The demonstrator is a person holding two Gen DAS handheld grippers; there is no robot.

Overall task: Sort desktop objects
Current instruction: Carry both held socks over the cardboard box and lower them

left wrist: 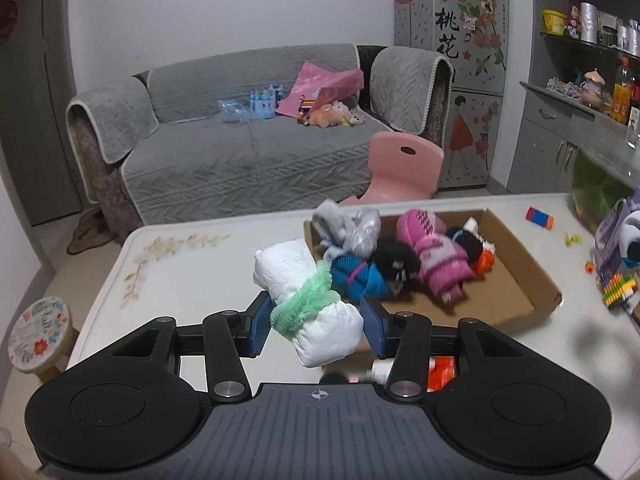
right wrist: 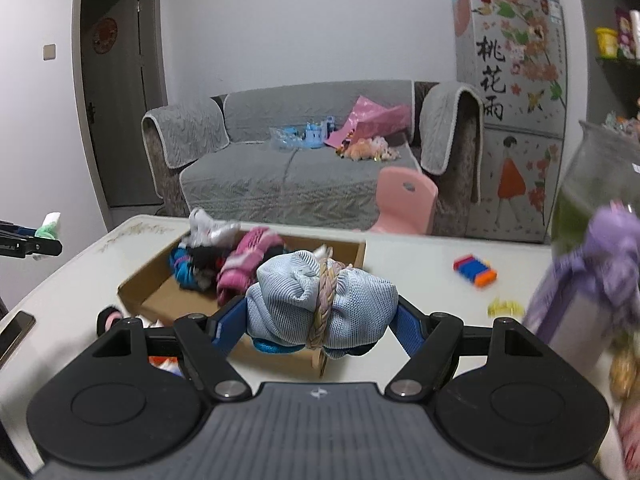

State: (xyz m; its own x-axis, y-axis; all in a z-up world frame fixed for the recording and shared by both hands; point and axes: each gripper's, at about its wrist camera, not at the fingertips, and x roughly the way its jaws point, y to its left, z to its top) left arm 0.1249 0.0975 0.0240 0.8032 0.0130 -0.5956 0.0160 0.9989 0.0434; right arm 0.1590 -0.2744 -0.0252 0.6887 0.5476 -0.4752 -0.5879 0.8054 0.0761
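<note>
Your left tool (left wrist: 316, 326) is clamped on a white bundle (left wrist: 308, 304) tied with a green band, low centre of its frame. Your right tool (right wrist: 320, 320) grips a pale blue bundle (right wrist: 320, 304) with a braided band. Beyond both, mid-frame, the cardboard box (left wrist: 516, 264) on the counter (left wrist: 192, 280) holds what look like rolled socks (left wrist: 436, 256), blurred.

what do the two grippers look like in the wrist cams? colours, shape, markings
Both look identical. The left gripper and right gripper have a dark grey ribbed centre plate with a small round crosshair mark, flanked by two black rounded lobes with circular recesses. Black linkage bars with silver pivot screws run out to the fingers, which carry blue ribbed pads. No cables or sleeves show.
</note>
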